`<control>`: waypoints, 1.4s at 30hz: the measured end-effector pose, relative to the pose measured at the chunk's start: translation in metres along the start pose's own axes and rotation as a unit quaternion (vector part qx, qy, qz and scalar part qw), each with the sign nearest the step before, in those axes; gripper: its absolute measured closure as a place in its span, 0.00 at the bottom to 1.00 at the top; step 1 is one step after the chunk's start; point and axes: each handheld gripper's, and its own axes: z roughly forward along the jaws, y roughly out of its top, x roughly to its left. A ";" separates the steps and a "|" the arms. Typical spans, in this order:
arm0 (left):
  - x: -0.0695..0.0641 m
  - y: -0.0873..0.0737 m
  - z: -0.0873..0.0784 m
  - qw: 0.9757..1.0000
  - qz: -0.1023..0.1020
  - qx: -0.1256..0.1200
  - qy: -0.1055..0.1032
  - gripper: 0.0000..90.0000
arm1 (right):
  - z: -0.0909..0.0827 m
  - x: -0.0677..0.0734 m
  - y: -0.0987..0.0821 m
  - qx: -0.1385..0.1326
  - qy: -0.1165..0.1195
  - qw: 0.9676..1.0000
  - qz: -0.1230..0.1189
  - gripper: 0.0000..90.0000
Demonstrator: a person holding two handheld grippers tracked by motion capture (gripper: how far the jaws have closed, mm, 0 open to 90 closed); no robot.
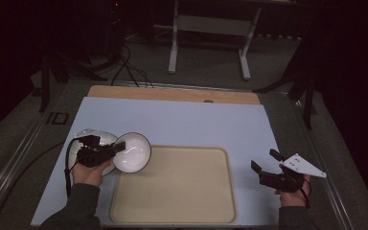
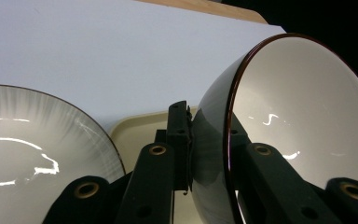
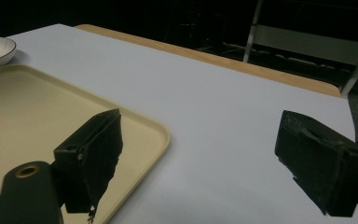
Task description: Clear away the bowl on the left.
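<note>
Left gripper (image 1: 120,146) clamps the rim of a white bowl (image 1: 133,152) at left centre of the high view — tilted, over the upper left corner of the beige tray (image 1: 172,211). Plate (image 1: 106,139) sits just behind. Right gripper (image 1: 264,161), lower right, jaws wide apart — empty.

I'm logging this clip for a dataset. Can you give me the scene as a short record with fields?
surface: table with a pale blue cover
tray: beige tray, nothing on it
left gripper: shut on the bowl rim, bowl tilted over the tray's left corner
plate: white plate, left of the tray
right gripper: open, right of the tray, holding nothing
</note>
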 end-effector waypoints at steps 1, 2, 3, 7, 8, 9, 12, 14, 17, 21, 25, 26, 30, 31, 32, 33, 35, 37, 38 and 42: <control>-0.001 0.000 0.000 1.000 0.001 0.000 0.001 0.89 | 0.000 0.000 0.000 0.000 0.000 1.000 0.000 0.16; -0.001 0.000 0.001 1.000 0.002 0.001 0.000 0.89 | 0.000 0.000 0.000 0.000 0.000 1.000 0.000 0.16; -0.002 0.000 0.001 1.000 0.003 0.001 0.000 0.89 | 0.000 0.000 0.000 0.000 0.000 1.000 0.000 0.16; -0.005 0.000 0.004 1.000 0.008 0.004 -0.002 0.89 | 0.000 0.000 0.000 0.000 0.000 1.000 0.000 0.16; -0.006 -0.001 0.004 1.000 0.009 0.005 -0.002 0.89 | 0.000 0.000 0.000 0.000 0.000 1.000 0.000 0.16; -0.007 -0.001 0.005 1.000 0.009 0.005 -0.003 0.89 | 0.000 0.000 0.000 0.000 0.000 1.000 0.000 0.16; -0.007 -0.001 0.005 1.000 0.010 0.006 -0.004 0.89 | 0.000 0.000 0.000 0.000 0.000 1.000 0.000 0.16; -0.011 -0.001 0.008 1.000 0.013 0.008 -0.005 0.89 | 0.000 0.000 0.000 0.000 0.000 1.000 0.000 0.16; -0.013 -0.002 0.010 1.000 0.015 0.009 -0.007 0.89 | 0.000 0.000 0.000 0.000 0.000 1.000 0.000 0.16; -0.016 -0.002 0.012 1.000 0.020 0.013 -0.009 0.89 | 0.000 0.000 0.000 -0.001 -0.001 1.000 0.000 0.16; -0.019 -0.003 0.014 1.000 0.023 0.017 -0.011 0.89 | 0.000 0.000 0.000 -0.001 -0.001 1.000 0.000 0.16; -0.019 -0.003 0.014 1.000 0.023 0.017 -0.011 0.89 | 0.000 0.000 0.000 -0.001 -0.001 1.000 0.000 0.16; -0.023 -0.004 0.018 0.999 0.030 0.021 -0.011 0.89 | 0.000 0.000 0.000 -0.001 -0.001 1.000 0.001 0.16; -0.024 -0.004 0.018 0.999 0.030 0.022 -0.012 0.89 | 0.000 0.000 0.000 -0.001 -0.001 1.000 0.000 0.16; -0.024 -0.004 0.019 0.999 0.030 0.022 -0.012 0.89 | 0.000 0.000 0.000 -0.001 -0.001 1.000 0.000 0.16; -0.025 -0.004 0.019 0.999 0.031 0.023 -0.013 0.89 | 0.000 0.000 0.000 -0.001 -0.001 1.000 0.000 0.16; -0.027 -0.005 0.021 0.999 0.033 0.023 -0.014 0.89 | 0.000 0.000 0.000 -0.001 -0.001 1.000 0.000 0.16; -0.028 -0.005 0.022 0.999 0.033 0.025 -0.014 0.88 | 0.000 0.000 0.000 -0.001 -0.001 1.000 0.000 0.16; -0.029 -0.005 0.023 0.999 0.034 0.025 -0.013 0.88 | 0.000 0.000 0.000 -0.001 -0.001 1.000 0.000 0.16; -0.032 -0.006 0.025 0.999 0.036 0.028 -0.016 0.88 | 0.000 0.000 0.000 -0.001 -0.001 1.000 0.000 0.16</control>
